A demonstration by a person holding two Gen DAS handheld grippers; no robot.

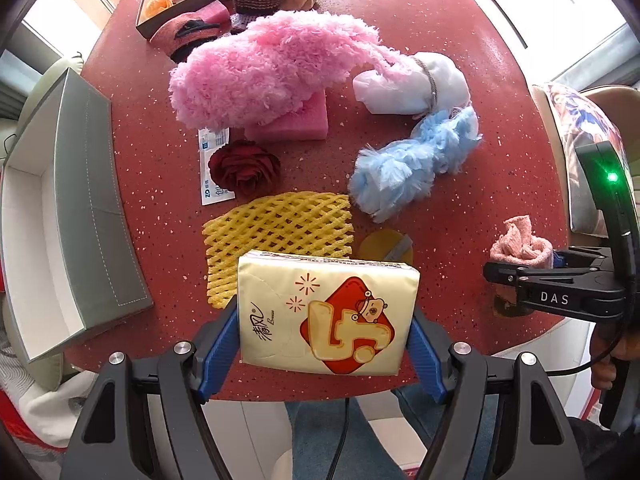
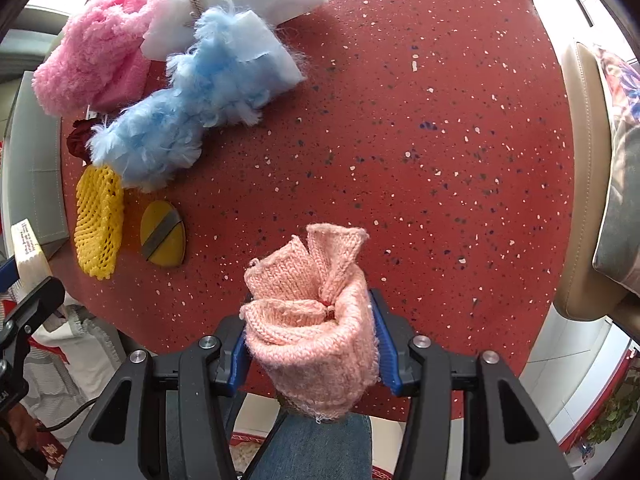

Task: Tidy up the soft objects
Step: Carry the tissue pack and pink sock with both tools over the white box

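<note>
- The left gripper (image 1: pixel 326 338) has its blue pads clamped on a cream paper tissue pack (image 1: pixel 326 314), held above the near edge of the round red speckled table (image 1: pixel 500 128).
- The right gripper (image 2: pixel 310 344) squeezes a peach knitted cloth (image 2: pixel 312 320); the tabletop is open to its far right.
- Only the left view shows the long grey box (image 1: pixel 86 204) at the left rim; it looks empty.
- A yellow foam net (image 1: pixel 280 236) lies near the middle.

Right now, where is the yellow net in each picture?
Left wrist view: the yellow net lies at centre, just behind the held tissue pack.
Right wrist view: the net is at the left edge.
Shared landmark: the blue fluffy yarn, just beyond it in both.
</note>
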